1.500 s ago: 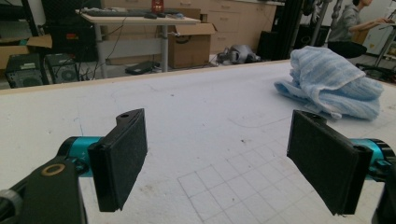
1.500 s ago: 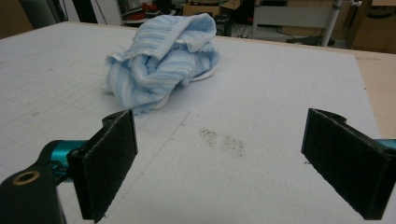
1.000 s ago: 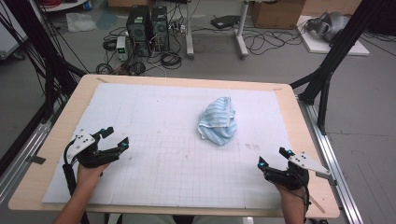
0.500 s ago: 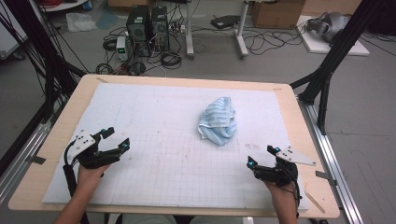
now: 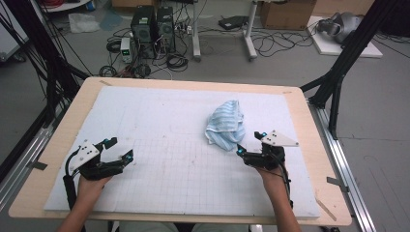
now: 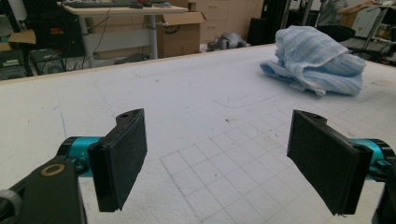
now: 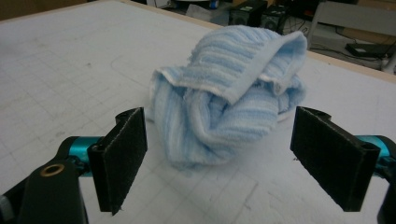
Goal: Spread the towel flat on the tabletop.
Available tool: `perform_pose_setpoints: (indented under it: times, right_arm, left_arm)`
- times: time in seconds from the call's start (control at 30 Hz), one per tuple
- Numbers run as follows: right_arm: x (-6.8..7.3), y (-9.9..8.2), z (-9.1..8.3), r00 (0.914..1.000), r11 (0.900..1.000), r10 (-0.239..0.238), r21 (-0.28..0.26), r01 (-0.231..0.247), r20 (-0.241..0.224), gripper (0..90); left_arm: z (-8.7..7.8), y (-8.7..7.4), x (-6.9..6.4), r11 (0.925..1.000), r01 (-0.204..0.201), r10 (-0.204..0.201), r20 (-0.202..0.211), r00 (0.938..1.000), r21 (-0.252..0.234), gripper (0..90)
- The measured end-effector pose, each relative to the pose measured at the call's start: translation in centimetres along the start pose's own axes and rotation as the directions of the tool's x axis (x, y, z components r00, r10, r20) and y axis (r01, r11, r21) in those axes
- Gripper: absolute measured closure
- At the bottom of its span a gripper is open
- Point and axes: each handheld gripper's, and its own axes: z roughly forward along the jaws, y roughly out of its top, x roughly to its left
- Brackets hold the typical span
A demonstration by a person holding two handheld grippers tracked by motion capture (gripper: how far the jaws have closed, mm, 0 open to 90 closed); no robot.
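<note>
A crumpled light-blue striped towel (image 5: 225, 123) lies on the white gridded mat (image 5: 169, 169), right of centre. My right gripper (image 5: 251, 143) sits just at the towel's near right edge, pointing at it. In the right gripper view the towel (image 7: 233, 102) bulks close ahead of the right gripper (image 7: 219, 158). Its jaws have just been closing a little but stand wide, with the pads (image 7: 123, 154) off the cloth. My left gripper (image 5: 122, 148) rests open at the mat's near left. From the left gripper (image 6: 219, 158), the towel (image 6: 317, 60) lies far off to the right.
The mat covers most of a wooden table (image 5: 63, 145) with bare edges all round. Black frame posts (image 5: 338, 72) stand at the table's far corners. Computers (image 5: 152, 26), cables and boxes lie on the floor beyond the far edge.
My right gripper has moved from the table's near right corner forward and left, up to the towel. The left gripper and the towel have stayed put.
</note>
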Motion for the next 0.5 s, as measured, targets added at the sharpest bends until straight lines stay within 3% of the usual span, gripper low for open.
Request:
perform_pose_setpoints:
  times: [0.2, 0.33, 0.47, 0.5]
  right_arm:
    - [-0.3, 1.2, 1.5, 0.9999, 0.9993, 0.009, 0.035, -0.009, 0.012, 18.3]
    - [-0.8, 1.9, 2.9, 0.999, 0.9969, 0.04, 0.067, -0.041, 0.017, 19.0]
    - [-0.7, 2.7, 4.5, 0.9993, 0.9939, 0.026, 0.107, -0.029, 0.026, 19.5]
    - [-0.5, 3.4, 5.7, 0.9991, 0.9907, 0.014, 0.134, -0.019, 0.041, 19.5]
  left_arm:
    - [0.2, 0.0, -0.1, 1.0, 0.008, -0.008, 0.006, 0.9999, -0.002, 20.6]
    - [0.5, 0.0, -0.1, 1.0, 0.008, -0.008, 0.012, 0.9999, 0.002, 20.7]
    - [0.8, 0.0, -0.1, 1.0, 0.009, -0.009, 0.016, 0.9998, 0.004, 21.0]
    - [0.8, 0.0, -0.1, 0.9999, 0.01, -0.01, 0.017, 0.9998, 0.007, 21.1]
